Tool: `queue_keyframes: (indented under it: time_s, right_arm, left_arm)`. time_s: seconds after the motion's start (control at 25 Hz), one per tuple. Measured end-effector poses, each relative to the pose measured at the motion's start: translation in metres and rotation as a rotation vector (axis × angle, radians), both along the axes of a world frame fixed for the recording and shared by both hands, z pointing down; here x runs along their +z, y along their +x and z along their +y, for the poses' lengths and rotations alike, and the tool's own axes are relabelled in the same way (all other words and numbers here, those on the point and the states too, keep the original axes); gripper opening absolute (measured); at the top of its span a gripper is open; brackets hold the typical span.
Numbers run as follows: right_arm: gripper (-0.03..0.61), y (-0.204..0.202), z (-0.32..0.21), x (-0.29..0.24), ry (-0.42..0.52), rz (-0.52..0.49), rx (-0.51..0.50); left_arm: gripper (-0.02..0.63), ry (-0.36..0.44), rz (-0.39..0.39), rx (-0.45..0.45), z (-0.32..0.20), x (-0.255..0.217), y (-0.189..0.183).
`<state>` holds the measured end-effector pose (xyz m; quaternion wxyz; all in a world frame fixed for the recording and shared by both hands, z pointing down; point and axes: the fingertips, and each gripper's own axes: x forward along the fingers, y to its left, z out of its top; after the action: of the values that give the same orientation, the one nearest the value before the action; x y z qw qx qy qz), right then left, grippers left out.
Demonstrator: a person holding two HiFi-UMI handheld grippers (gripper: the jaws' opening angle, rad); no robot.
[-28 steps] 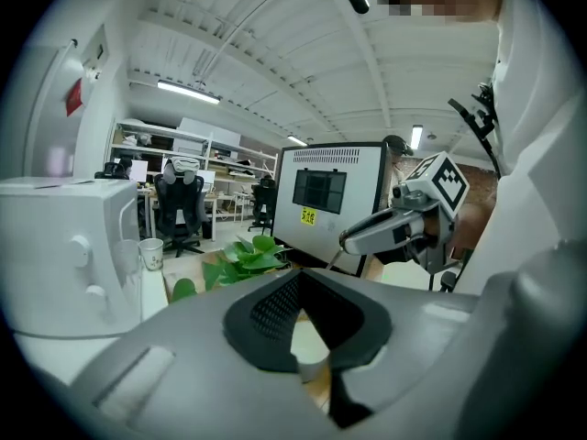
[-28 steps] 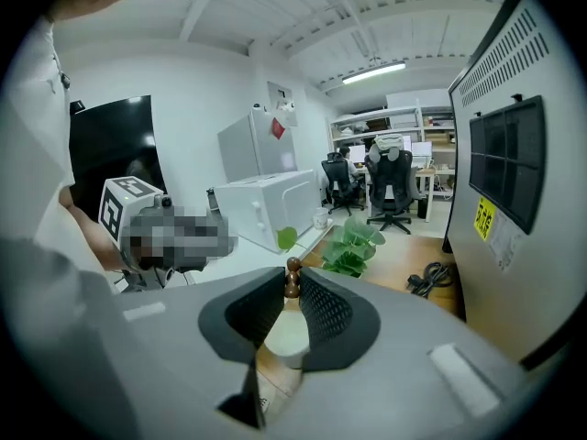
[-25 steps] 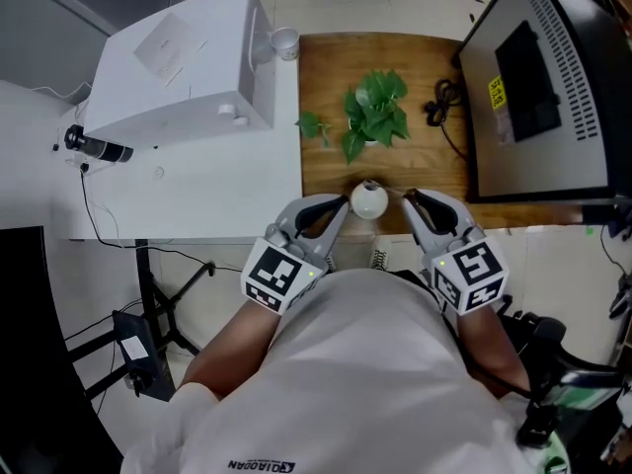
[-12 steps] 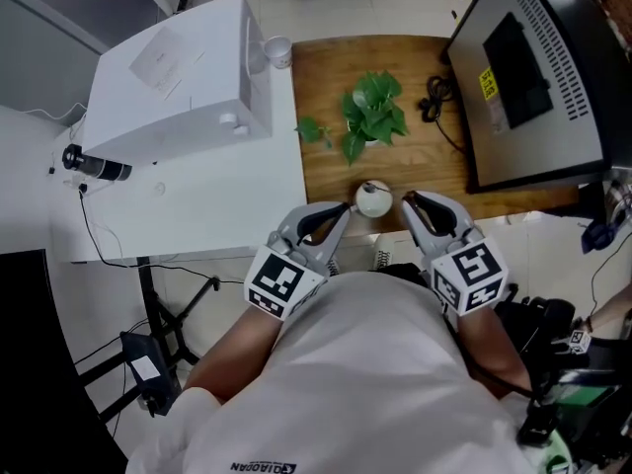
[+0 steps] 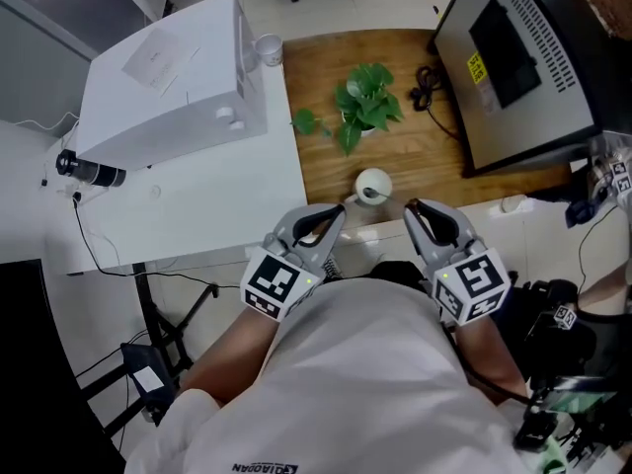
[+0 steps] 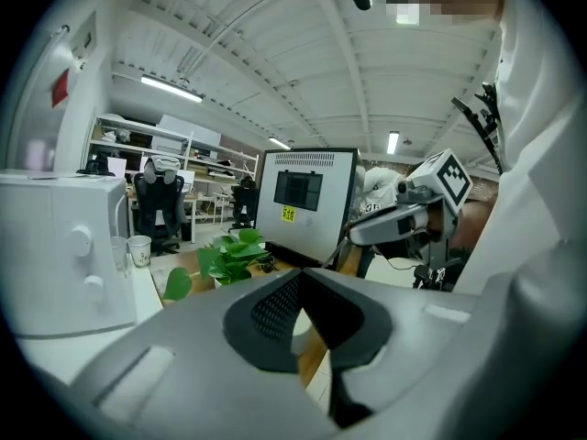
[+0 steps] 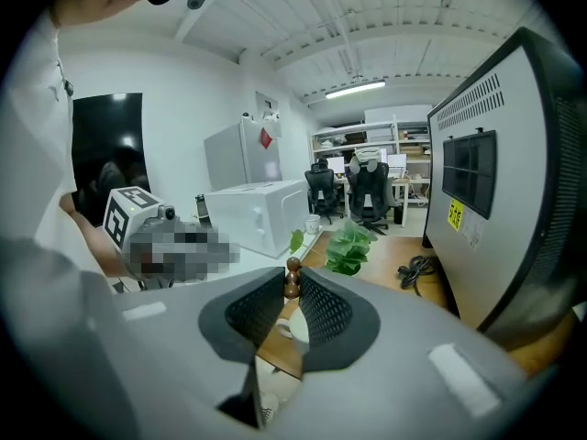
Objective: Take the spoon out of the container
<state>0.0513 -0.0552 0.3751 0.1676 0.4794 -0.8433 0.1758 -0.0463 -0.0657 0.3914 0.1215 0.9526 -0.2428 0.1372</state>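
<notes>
A white cup (image 5: 373, 186) stands near the front edge of the wooden table (image 5: 326, 156), with a dark spoon end (image 5: 370, 195) showing inside it. In the right gripper view the spoon's brown wooden handle (image 7: 293, 277) sticks up from the cup (image 7: 295, 324), beyond the jaw tips. My left gripper (image 5: 336, 214) is short of the cup on its left, jaw tips together and empty. My right gripper (image 5: 411, 208) is short of it on the right, jaws a narrow gap apart with nothing between them.
A potted green plant (image 5: 365, 107) stands behind the cup. A large grey monitor back (image 5: 513, 67) and cables (image 5: 427, 92) fill the table's right side. On the white table (image 5: 197, 196) to the left sit a white appliance (image 5: 168, 67) and a paper cup (image 5: 269, 47).
The head view has shifted. The cup now lies a little farther ahead of both grippers' tips than before. Neither gripper's jaws have visibly changed.
</notes>
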Motion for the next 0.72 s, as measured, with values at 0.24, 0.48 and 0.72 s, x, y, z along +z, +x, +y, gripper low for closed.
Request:
queue_keyframes:
  time_s: [0.24, 0.48, 0.72]
  right_arm:
    - [0.055, 0.009, 0.016, -0.014, 0.038, 0.000, -0.044]
    - [0.055, 0.044, 0.049, -0.024, 0.065, -0.005, -0.089]
    - [0.055, 0.074, 0.094, -0.018, 0.066, -0.029, -0.137]
  left_arm:
    - [0.005, 0.034, -0.001, -0.042, 0.022, -0.010, 0.010]
    - [0.005, 0.043, 0.001, -0.125, 0.054, -0.014, 0.035]
    - [0.005, 0.053, -0.014, -0.189, 0.102, -0.017, 0.063]
